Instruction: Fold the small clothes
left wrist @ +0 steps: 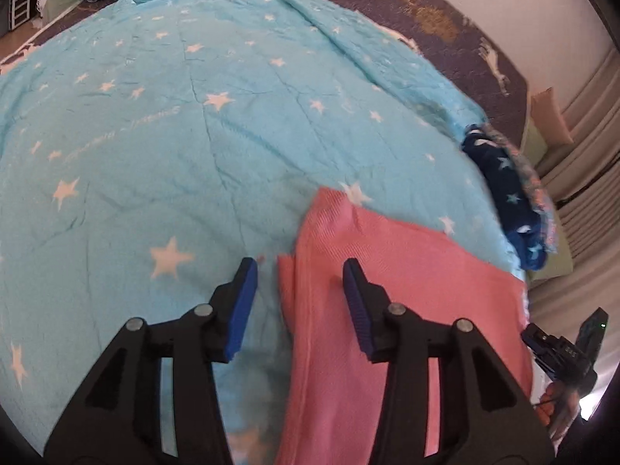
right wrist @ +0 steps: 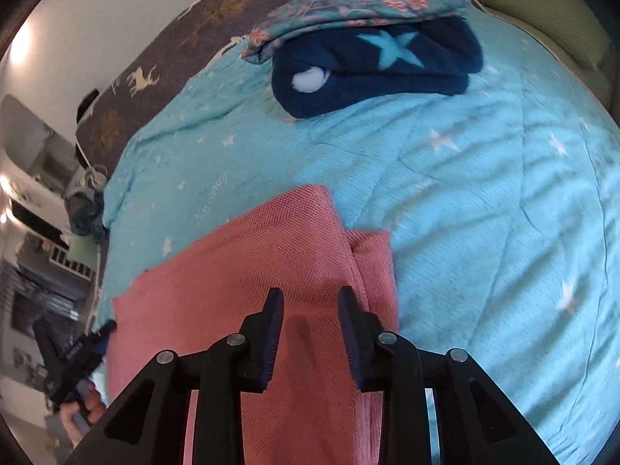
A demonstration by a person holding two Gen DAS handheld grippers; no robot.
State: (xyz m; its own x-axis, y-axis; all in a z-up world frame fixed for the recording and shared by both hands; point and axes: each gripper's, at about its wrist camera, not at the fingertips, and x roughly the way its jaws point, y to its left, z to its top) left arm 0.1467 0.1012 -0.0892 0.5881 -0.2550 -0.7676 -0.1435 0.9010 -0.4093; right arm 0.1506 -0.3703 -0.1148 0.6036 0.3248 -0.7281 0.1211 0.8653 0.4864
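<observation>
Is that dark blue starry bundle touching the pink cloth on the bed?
Apart. The right wrist view shows a wide band of turquoise blanket between the dark blue bundle and the pink cloth.

— What is everything resting on?

— A bed spread with a light blue blanket (left wrist: 162, 124) printed with white stars; a dark cover with deer figures (right wrist: 162, 54) shows past its far edge.

— And on the blanket?

— A folded pink cloth (right wrist: 240, 263) lies flat near the front. Well apart from it sits a folded navy fleece (right wrist: 372, 69) with pale stars, a floral garment (right wrist: 348, 4) just behind and touching it.
</observation>
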